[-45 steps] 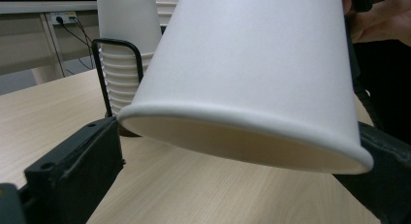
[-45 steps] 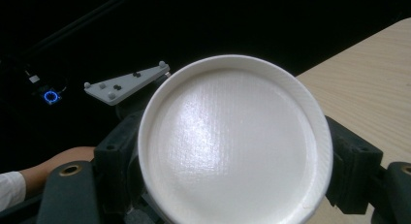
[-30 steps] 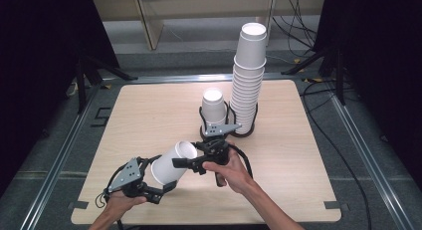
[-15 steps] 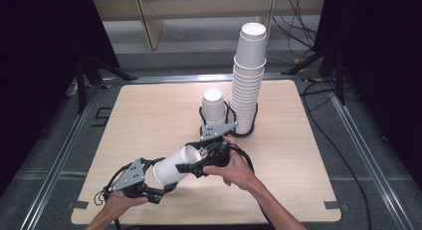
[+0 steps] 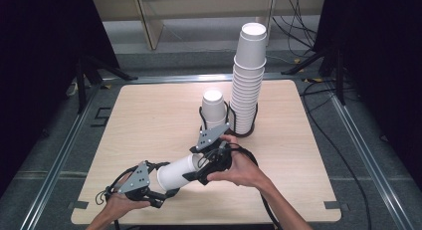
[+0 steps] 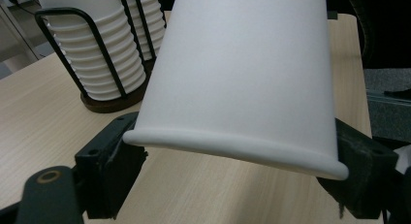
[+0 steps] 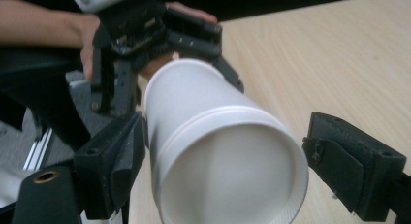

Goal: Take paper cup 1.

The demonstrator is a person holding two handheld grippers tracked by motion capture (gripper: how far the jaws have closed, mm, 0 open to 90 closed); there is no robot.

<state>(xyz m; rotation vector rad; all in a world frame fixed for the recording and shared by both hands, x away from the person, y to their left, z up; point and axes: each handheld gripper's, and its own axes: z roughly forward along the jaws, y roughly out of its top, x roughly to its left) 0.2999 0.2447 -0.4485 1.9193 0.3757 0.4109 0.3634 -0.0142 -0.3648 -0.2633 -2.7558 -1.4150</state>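
Paper cup (image 5: 178, 171) lies sideways above the table's (image 5: 149, 120) near edge, between your grippers | left gripper (image 6: 232, 161) view: jaws clamp its rim | right gripper (image 7: 223, 161) view: jaws spread around its base, one touching.

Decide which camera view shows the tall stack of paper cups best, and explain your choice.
The high view: the tall stack of paper cups shows whole there, from its black wire holder up to the top cup. The left gripper view catches just its lower rims behind the held cup. The right gripper view faces the held cup and the left gripper instead.
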